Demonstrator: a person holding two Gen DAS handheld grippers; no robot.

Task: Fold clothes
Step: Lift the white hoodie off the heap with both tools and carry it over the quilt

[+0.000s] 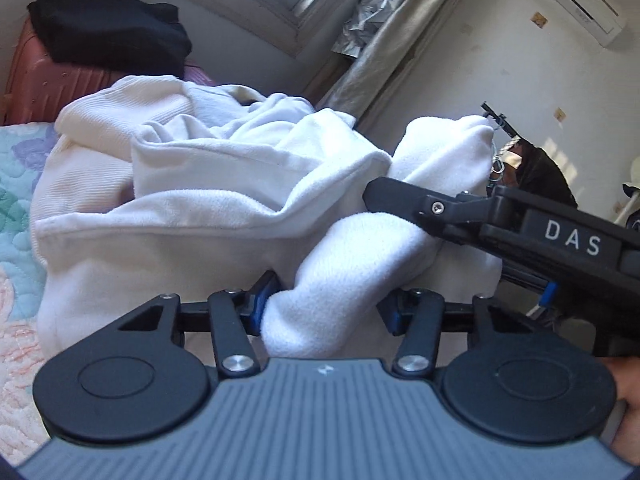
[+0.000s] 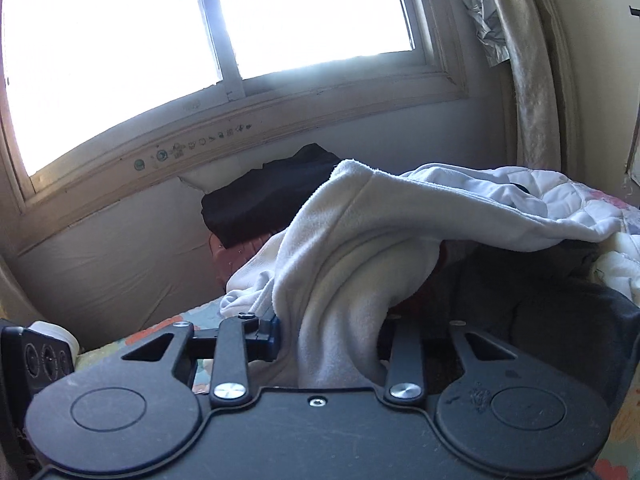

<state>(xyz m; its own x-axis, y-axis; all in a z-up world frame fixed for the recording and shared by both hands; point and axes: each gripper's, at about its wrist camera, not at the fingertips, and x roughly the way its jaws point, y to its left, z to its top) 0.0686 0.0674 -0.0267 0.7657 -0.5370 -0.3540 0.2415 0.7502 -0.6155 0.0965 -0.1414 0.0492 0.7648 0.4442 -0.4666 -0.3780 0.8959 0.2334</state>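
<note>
Both our tongs clamp bunched white garment: left tongs at six o'clock, right tongs entering from three o'clock, above the bed.

Fleece swallowed the fingertips of both grippers

The white garment covered the left gripper pads, and bunched cloth hid those of the right gripper. A black garment concealed most of the pink suitcase; the air conditioner ran off frame.
</note>
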